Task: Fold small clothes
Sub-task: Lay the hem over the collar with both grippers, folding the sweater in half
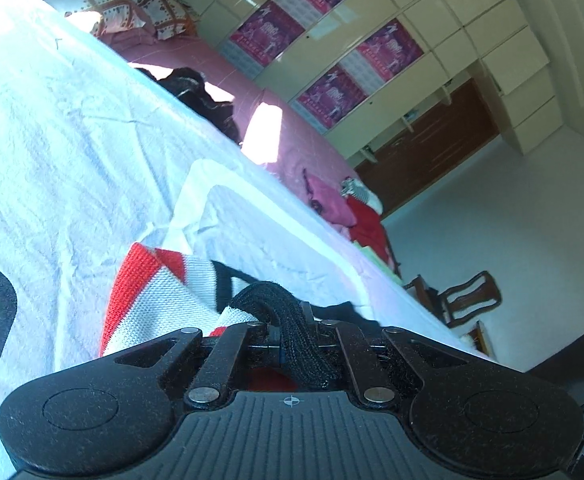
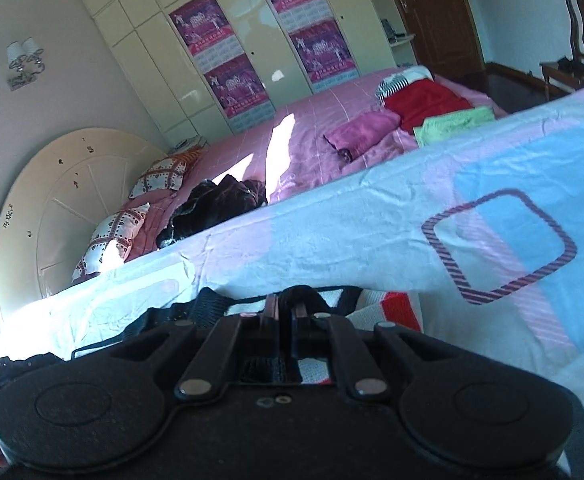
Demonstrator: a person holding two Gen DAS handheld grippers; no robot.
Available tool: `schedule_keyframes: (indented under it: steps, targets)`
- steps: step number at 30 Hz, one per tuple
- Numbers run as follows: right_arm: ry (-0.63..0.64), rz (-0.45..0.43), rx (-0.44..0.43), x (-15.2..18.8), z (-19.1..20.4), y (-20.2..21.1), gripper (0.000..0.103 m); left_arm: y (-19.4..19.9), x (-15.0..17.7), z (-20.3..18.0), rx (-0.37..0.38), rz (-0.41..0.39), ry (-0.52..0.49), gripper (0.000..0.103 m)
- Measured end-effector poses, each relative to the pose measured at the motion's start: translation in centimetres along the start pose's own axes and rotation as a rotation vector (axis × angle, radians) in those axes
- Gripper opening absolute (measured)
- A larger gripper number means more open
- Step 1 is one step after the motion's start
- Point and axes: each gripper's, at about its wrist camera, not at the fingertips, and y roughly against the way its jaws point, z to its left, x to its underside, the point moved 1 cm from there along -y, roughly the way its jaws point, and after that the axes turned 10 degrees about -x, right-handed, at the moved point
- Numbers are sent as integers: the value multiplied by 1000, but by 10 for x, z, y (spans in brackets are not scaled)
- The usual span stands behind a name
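Holding: both grippers pinch one small knit top (image 1: 160,280), red, white and black.
Left gripper (image 1: 292,336): jaws nearly closed on the black edge band.
Right gripper (image 2: 286,312): jaws nearly closed on black trim too.
Where: the top lies low on the sheet (image 1: 72,140), right at both sets of jaws, by the near edge.
Done: looks grabbed, maybe mid-fold.
Left: I think the folding and laying flat.
Behind: folded clothes (image 2: 423,100) on the pink bed (image 2: 311,132).
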Motion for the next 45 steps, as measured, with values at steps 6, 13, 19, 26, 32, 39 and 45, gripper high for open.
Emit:
schedule_keyframes:
  steps: [6, 13, 19, 26, 32, 39, 45]
  targets:
    - [-33, -54, 46, 5, -18, -10, 41, -8, 13, 7, 39, -52, 16, 32]
    - [-16, -50, 27, 8, -25, -8, 43, 11, 13, 0, 42, -160, -55, 87]
    - [92, -21, 66, 2, -17, -16, 43, 4, 8, -15, -95, -29, -229, 61]
    - [199, 74, 92, 7, -3, -37, 19, 17, 1, -12, -148, -14, -295, 23]
    - [185, 27, 121, 6, 4, -24, 5, 36, 14, 5, -108, -85, -274, 6]
    - [194, 27, 146, 4, 6, -6, 33, 47, 3, 9, -120, -110, -241, 25]
    - [126, 21, 56, 36, -6, 79, 36, 110, 26, 25, -71, -107, -238, 40]
